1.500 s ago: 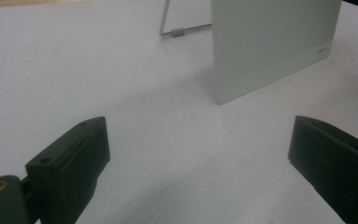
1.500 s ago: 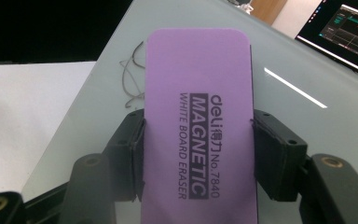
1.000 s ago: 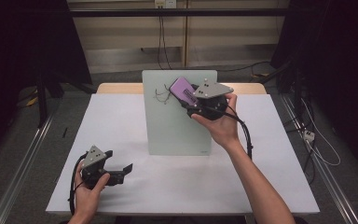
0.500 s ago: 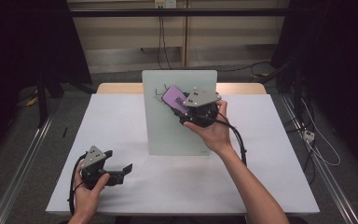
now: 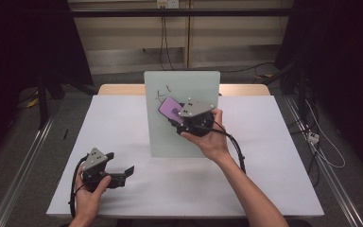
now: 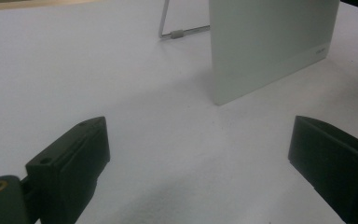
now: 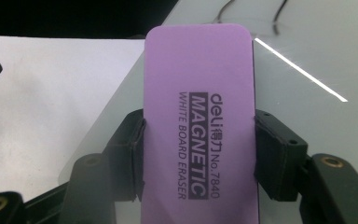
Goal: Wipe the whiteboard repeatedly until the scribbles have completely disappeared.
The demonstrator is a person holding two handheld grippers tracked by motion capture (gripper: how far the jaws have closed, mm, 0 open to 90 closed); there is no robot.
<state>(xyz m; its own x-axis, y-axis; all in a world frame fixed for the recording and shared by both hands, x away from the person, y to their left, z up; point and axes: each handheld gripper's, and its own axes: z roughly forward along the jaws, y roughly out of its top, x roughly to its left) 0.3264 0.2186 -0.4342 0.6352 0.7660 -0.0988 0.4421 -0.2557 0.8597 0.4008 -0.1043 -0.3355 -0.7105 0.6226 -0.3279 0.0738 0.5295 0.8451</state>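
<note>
A purple whiteboard eraser, clamped by its long edges between the jaws of the right gripper, lay against the face of a small standing whiteboard at the middle of the white table. Dark pen marks remained on the board at about eleven o'clock from the eraser, just beyond its far end, near the board's top edge. The right gripper view showed the eraser's printed back facing the camera and both pads pressed on its sides.

Finishing the wipe well would likely call for keeping the eraser flat to the board, sliding it toward eleven o'clock across the marks, and pressing lightly enough that the propped board does not tip back on its wire stand.

The left gripper rested on the table at about seven o'clock from the board, well apart from it, its jaws standing wide with nothing between them.
</note>
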